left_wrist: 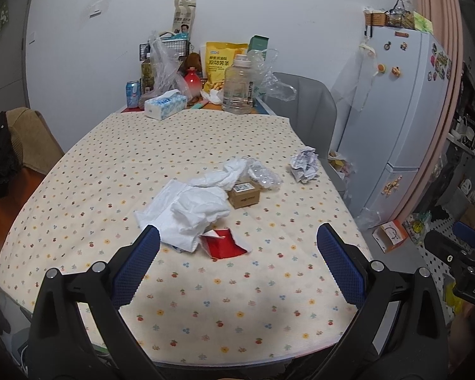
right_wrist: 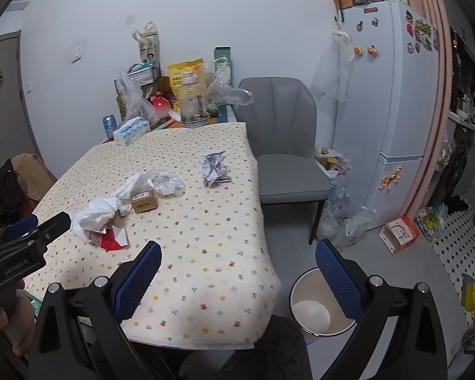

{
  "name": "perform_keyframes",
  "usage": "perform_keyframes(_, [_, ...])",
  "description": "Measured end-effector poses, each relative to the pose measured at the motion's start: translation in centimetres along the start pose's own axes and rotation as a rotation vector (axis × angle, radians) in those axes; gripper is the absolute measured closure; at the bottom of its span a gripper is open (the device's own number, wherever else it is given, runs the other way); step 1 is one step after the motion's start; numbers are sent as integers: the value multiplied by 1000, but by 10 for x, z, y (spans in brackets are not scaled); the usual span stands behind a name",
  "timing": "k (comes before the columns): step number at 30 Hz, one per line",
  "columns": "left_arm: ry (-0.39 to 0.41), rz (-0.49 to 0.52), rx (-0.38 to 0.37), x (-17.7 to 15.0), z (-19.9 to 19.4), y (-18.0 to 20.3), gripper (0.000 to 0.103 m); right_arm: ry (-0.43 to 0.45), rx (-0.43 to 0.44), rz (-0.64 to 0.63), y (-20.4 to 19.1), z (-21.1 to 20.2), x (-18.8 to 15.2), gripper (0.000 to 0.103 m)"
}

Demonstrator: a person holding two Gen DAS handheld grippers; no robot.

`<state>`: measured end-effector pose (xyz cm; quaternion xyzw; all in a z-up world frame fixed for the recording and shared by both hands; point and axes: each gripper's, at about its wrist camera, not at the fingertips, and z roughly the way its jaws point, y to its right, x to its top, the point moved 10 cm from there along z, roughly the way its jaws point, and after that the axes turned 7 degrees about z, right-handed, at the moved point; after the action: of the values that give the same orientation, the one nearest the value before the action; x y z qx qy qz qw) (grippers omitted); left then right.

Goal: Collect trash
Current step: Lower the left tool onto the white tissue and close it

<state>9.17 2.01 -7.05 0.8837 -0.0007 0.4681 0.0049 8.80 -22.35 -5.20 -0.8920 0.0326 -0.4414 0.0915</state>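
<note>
On the table [left_wrist: 79,190] I counted five bits of trash: one heap of white tissue [left_wrist: 190,209], one torn red wrapper [left_wrist: 224,245], one small cardboard box [left_wrist: 245,194], one clear plastic wad [left_wrist: 264,174], one crumpled paper ball [left_wrist: 304,164]. My left gripper [left_wrist: 237,247] hovered wide and empty, the wrapper just ahead between its fingers. My right gripper [right_wrist: 237,264] was equally wide and empty, one white bin [right_wrist: 313,304] below it
</note>
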Motion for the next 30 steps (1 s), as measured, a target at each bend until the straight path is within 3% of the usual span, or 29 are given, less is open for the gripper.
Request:
perform_keyframes(5, [-14,-50,12,-7,7,-30,6,-45,60,-20,-23,22,-3,14])
perform_keyframes(15, [-82,-143,20,-22,37,-79,21,-111,169,-75,-68,59,-16,20])
perform_keyframes(24, [-118,-138,-42,-19,70,-65,33,-169,179,-78,-72,88,-25,21])
perform_keyframes(30, [-147,-134,-69,-14,97,-51,36,-204,179,-70,-67,102,-28,23])
